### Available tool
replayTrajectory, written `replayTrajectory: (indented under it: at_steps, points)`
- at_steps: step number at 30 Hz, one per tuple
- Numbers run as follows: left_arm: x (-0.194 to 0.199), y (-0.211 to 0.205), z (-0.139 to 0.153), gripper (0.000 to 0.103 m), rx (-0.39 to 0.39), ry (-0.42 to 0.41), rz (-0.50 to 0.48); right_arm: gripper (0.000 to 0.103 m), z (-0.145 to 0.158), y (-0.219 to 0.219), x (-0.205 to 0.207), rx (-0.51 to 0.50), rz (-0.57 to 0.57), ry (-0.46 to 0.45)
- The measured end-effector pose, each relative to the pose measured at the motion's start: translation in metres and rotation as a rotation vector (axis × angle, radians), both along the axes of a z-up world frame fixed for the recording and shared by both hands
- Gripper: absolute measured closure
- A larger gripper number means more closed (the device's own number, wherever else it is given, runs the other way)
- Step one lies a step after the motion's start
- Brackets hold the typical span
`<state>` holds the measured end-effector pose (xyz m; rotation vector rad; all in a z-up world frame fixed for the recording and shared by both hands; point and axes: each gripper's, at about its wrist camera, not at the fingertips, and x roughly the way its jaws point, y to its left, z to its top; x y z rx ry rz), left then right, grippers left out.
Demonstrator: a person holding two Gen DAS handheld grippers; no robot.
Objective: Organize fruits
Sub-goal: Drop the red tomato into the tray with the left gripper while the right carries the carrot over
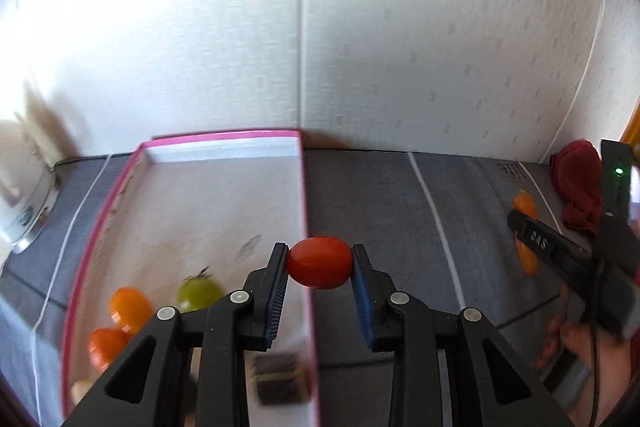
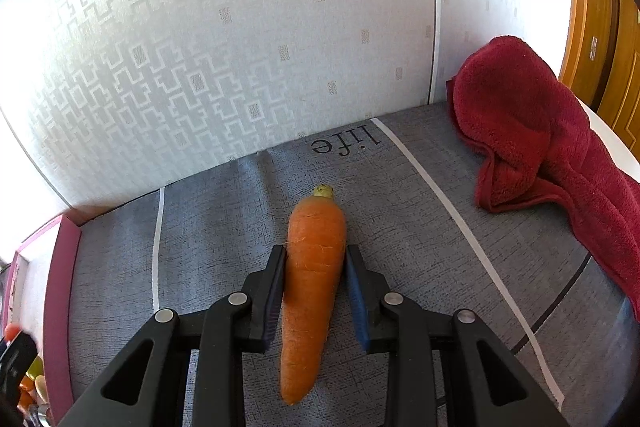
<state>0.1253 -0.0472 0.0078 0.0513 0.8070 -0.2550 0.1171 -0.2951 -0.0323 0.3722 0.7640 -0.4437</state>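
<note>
Two grippers, each pinching one item, midway through sorting.

Red tomato (image 1: 320,262) is clamped between the pads of the left gripper (image 1: 320,267), poised over the right wall of the pink-rimmed box (image 1: 224,137); three small fruits lie inside already. Carrot (image 2: 314,283) lies on the grey cloth (image 2: 420,227), pinched by the right gripper (image 2: 316,287), not yet boxed. Both grippers angle downward.

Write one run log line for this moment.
left gripper: shut on red tomato | right gripper: shut on carrot | box: three fruits
</note>
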Motion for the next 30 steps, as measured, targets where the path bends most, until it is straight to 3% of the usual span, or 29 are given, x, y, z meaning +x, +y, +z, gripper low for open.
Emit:
replayTrajectory:
  at_steps: [16, 30]
  points:
    - [-0.041, 0.072, 0.013, 0.072, 0.019, -0.072, 0.107, 0.074, 0.001, 0.018, -0.007, 0.019, 0.065, -0.020]
    - [-0.020, 0.119, 0.011, 0.072, -0.058, -0.060, 0.185, 0.074, 0.029, 0.079, -0.019, 0.035, 0.316, -0.105]
